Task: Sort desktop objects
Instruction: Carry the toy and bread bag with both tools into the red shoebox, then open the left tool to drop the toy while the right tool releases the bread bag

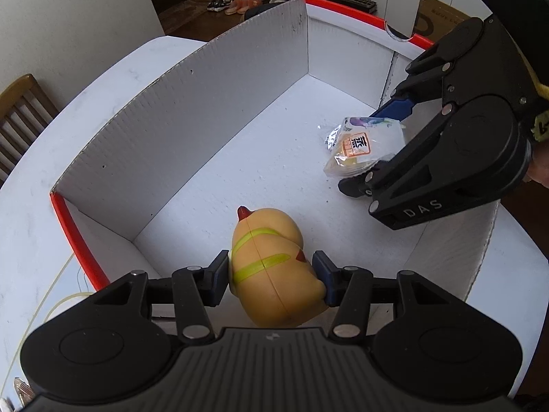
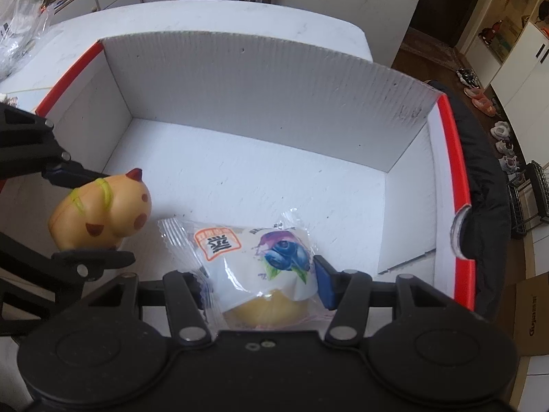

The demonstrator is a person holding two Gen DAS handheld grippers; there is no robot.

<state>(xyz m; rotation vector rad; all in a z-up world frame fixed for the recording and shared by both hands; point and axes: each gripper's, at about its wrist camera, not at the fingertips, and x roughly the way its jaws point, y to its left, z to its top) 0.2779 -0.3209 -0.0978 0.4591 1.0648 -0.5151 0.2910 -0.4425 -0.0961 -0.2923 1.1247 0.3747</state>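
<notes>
Over a white corrugated box (image 1: 192, 110) with red-edged end walls, we hold both loads low inside, ready to set them down. Our left gripper (image 1: 271, 274) pinches a yellow pig-like toy (image 1: 271, 257) between its blue pads, snout pointing toward the far wall; the toy hangs near the box's near-left corner, and we cannot tell whether it touches the floor. Our right gripper (image 2: 260, 278) clamps a wrapped blueberry cake (image 2: 260, 261) by its sides, over the floor toward the near right, though its left pad is hidden behind the wrapper. The toy and the cake sit just beside each other without touching.

To finish this placement well, we judge it best to lower each load until it rests on the bare white floor, then spread the jaws slowly and lift straight up. The rounded toy may roll when freed, so we would settle it on its flattest side. The crinkly wrapper could cling to a pad.
</notes>
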